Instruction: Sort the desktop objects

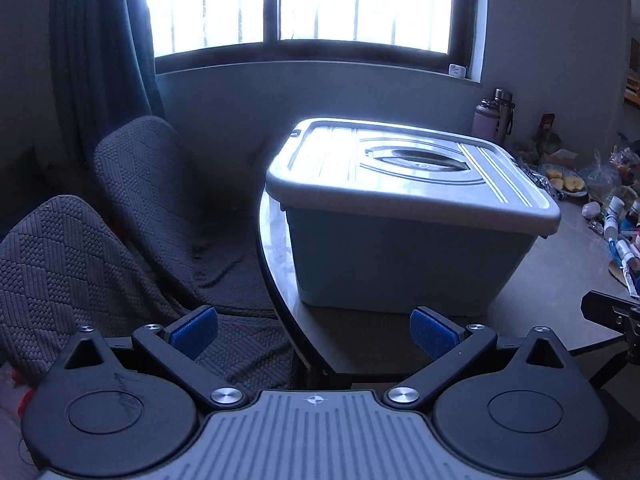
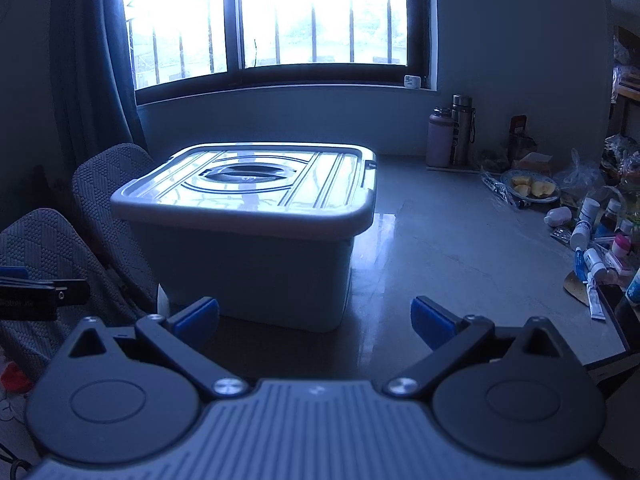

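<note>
- Storage box (image 1: 404, 240): pale blue, set on the table (image 1: 560, 280) near its rounded corner, under the window (image 1: 304, 0); the grey lid (image 1: 400, 172) is seen closed, with the handle lying flat in its recess.
- Left gripper (image 1: 314, 330): jaws are spread wide, nothing held; it hangs just short of the box's near wall, over the table edge, with the chairs (image 1: 132, 220) on the far side of that edge from the box.
- Right gripper (image 2: 315, 320): likewise spread and empty, near the box's front right corner, not touching it.
- Small items (image 2: 592, 240) (bottles, tubes, a plate of fruit (image 2: 530, 188)): scattered well to the right of the box, well apart from both grippers; two flasks (image 2: 452, 132) stand behind the box's right side by the wall.
- Risk, lid: while it is shut, nothing can be put inside; side latches, if fastened, would likely resist a one-sided pull, and the box might be tipped or dragged.
- Risk, position: the box sits close to the rounded edge, so a push from the right could slide it toward the chairs.
- Risk, clutter: the items are crowded (some lying flat), so neighbours may be knocked or rolled when one is pinched.
- Risk, light: glare from the window leaves the near wall of the box dim, so contact may be misjudged.
</note>
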A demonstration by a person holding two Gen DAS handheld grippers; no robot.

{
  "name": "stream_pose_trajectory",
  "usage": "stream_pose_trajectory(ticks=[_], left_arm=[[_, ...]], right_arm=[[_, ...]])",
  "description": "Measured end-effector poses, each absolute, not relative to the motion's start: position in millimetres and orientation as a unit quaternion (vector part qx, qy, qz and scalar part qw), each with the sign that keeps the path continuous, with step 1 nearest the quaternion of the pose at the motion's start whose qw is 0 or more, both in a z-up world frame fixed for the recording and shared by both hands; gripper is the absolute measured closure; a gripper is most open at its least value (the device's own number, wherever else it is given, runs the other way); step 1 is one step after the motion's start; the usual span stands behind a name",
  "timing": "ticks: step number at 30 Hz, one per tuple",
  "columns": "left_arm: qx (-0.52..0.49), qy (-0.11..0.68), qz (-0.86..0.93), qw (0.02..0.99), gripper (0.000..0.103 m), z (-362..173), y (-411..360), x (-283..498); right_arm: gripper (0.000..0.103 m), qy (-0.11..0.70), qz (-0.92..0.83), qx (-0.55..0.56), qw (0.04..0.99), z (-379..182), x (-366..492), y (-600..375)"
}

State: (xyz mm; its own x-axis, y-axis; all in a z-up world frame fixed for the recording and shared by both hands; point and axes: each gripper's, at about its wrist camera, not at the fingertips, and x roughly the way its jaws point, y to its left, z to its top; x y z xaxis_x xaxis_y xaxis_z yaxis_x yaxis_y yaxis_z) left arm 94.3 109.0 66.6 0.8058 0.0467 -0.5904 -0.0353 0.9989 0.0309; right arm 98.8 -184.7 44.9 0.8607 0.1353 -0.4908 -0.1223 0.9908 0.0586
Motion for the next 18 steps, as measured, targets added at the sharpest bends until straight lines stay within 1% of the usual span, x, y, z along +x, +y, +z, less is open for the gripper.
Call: stream_pose_trajectory(ticks=[5,9,18], left_arm=[[0.022,0.297,0.025,0.954,0.0,47.7,105.3,74.4],[0.034,0.296,0.029,0.954,0.0,30.8,101.5,64.3],[0.04,0.281,0.047,0.958,0.0,-7.0,93.1,57.5]], right_arm=[[0.0,0.245,0.067,0.032,0.967,24.4,85.5,-184.7],[0.0,0.228,0.049,0.012,0.972,7.1,75.1,-177.3],[0.0,0.21,0.055,0.016,0.976,-27.5,65.7,-162.3]])
